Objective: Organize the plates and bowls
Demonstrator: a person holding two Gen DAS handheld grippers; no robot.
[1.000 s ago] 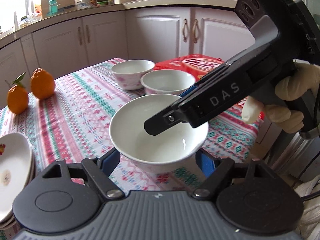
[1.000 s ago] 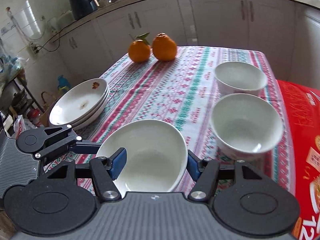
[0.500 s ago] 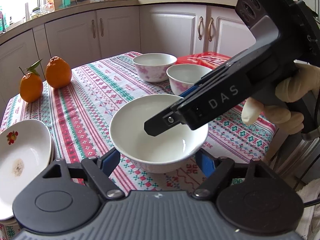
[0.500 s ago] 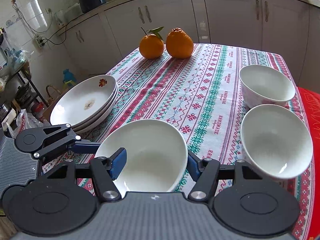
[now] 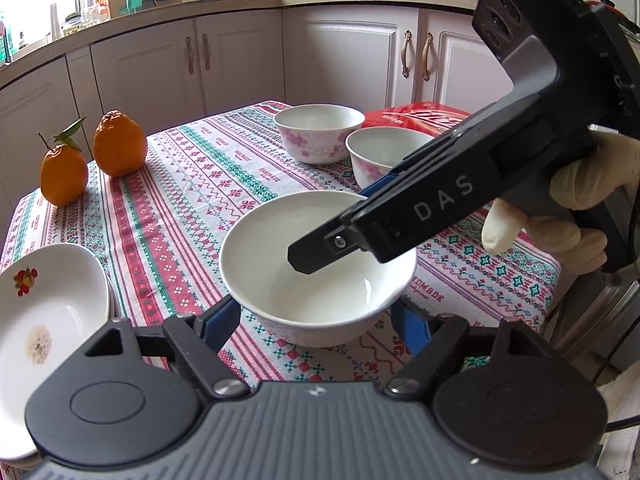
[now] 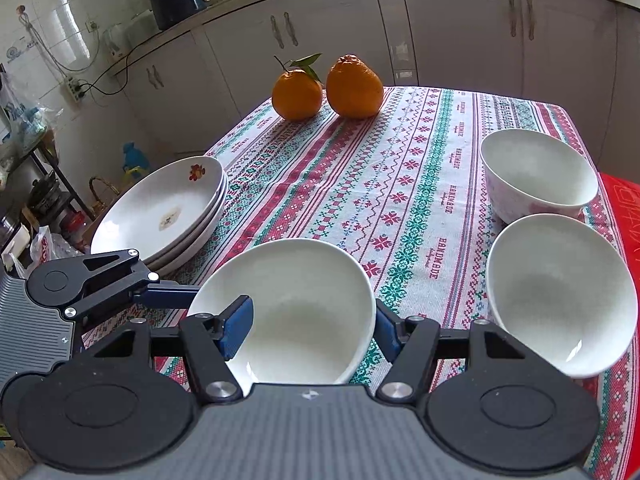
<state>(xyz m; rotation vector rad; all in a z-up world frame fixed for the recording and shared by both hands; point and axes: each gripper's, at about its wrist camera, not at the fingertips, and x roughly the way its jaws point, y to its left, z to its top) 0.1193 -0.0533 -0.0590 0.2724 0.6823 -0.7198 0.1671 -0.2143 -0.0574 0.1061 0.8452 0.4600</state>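
Note:
A white bowl (image 5: 316, 264) (image 6: 292, 312) is held above the patterned tablecloth between both grippers. My left gripper (image 5: 316, 320) has its blue pads against the bowl's two sides. My right gripper (image 6: 312, 326) straddles the bowl's rim, one finger inside the bowl, one outside; it shows from the side in the left wrist view (image 5: 400, 216). Two more flowered bowls (image 6: 536, 172) (image 6: 560, 292) stand on the table's right side. A stack of plates (image 6: 164, 208) (image 5: 44, 320) sits at the table's left edge.
Two oranges (image 6: 328, 88) sit at the far side of the tablecloth (image 6: 400, 184). A red packet (image 5: 420, 118) lies behind the two bowls. White kitchen cabinets (image 5: 240, 56) surround the table.
Both grippers and the held bowl have moved together; the two standing bowls, the oranges and the plates have shifted in both views. The grip on the bowl looks the same.

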